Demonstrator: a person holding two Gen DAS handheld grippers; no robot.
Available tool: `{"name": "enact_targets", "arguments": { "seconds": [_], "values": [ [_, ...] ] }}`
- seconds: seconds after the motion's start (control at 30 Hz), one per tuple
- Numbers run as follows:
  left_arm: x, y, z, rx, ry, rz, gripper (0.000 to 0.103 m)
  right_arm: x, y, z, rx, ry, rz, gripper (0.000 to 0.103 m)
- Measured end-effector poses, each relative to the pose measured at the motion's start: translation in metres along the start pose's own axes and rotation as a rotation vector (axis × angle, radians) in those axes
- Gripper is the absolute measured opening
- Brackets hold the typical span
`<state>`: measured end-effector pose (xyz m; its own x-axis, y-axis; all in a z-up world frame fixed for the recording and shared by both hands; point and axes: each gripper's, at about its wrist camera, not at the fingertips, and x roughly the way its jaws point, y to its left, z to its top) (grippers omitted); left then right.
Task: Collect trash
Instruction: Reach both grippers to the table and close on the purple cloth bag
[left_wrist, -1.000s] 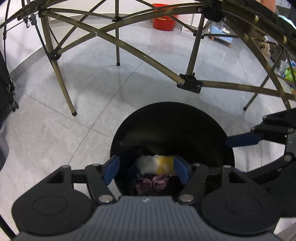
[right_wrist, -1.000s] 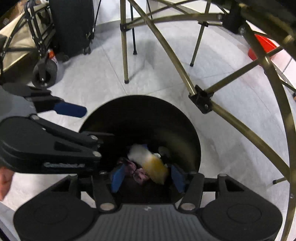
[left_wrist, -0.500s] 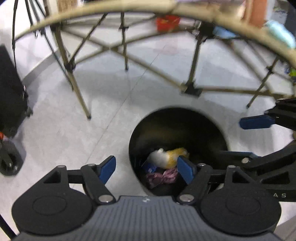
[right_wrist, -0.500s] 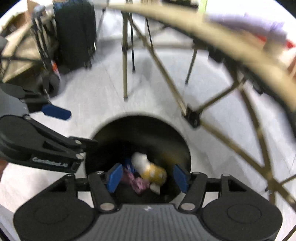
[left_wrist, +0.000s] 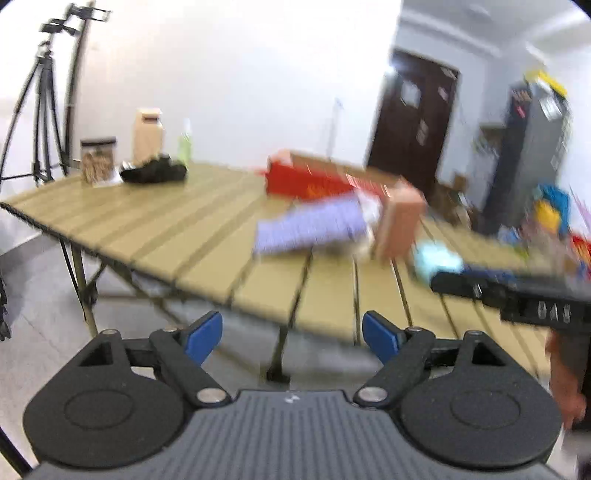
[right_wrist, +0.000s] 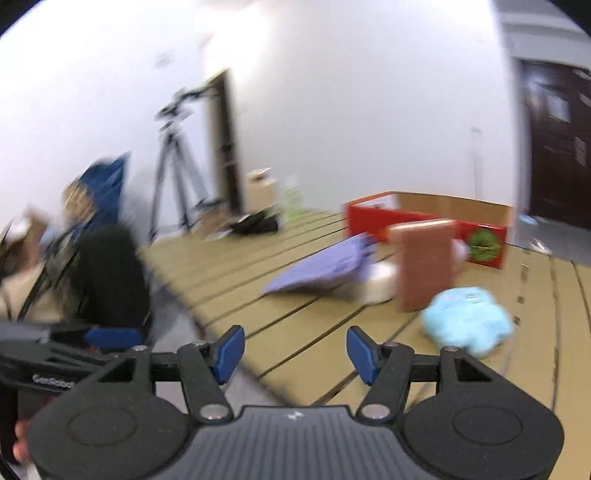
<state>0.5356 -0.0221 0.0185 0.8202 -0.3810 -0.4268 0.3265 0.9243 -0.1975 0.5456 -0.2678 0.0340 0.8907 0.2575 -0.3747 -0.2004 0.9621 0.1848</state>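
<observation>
Both views are blurred by motion. My left gripper (left_wrist: 292, 336) is open and empty, in front of the near edge of a tan slatted table (left_wrist: 177, 236). My right gripper (right_wrist: 295, 349) is open and empty over the table's near edge (right_wrist: 295, 332). On the table lie a crumpled light-blue piece (right_wrist: 467, 319), also in the left wrist view (left_wrist: 437, 260), a flat purple packet (right_wrist: 325, 267) (left_wrist: 310, 227), and a brown box standing upright (right_wrist: 424, 267) (left_wrist: 400, 221). The right gripper's body (left_wrist: 517, 299) shows at the right of the left wrist view. The trash bin is out of view.
A red box (right_wrist: 424, 225) (left_wrist: 306, 181) stands behind the packet. A black object (left_wrist: 153, 171), a jar (left_wrist: 96, 160) and a beige container (left_wrist: 147, 134) sit at the table's far end. A tripod (left_wrist: 40, 103) stands left. A dark door (left_wrist: 413, 125) is behind.
Both grippers have lifted from over the black bin, where the yellow-and-white trash dropped in, and now face the tabletop. Both stay open.
</observation>
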Motion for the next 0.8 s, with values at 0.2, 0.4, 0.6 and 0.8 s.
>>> {"name": "enact_targets", "arguments": {
  "seconds": [0.2,0.4,0.6,0.8],
  "values": [
    [0.074,0.015,0.051,-0.177,-0.059,0.121,0.084,0.074,-0.035,0.023,0.166,-0.029,-0.054,0.061],
    [0.135,0.023,0.057,-0.198,0.013,0.139,0.082,0.132,-0.058,0.018,0.318,-0.014,-0.074,0.061],
    [0.156,0.030,0.043,-0.263,0.023,0.103,0.067,0.162,-0.060,0.006,0.324,0.015,-0.069,0.045],
    [0.162,0.028,0.037,-0.293,0.032,0.072,0.010,0.156,-0.051,0.007,0.290,0.024,-0.049,0.008]
  ]
}}
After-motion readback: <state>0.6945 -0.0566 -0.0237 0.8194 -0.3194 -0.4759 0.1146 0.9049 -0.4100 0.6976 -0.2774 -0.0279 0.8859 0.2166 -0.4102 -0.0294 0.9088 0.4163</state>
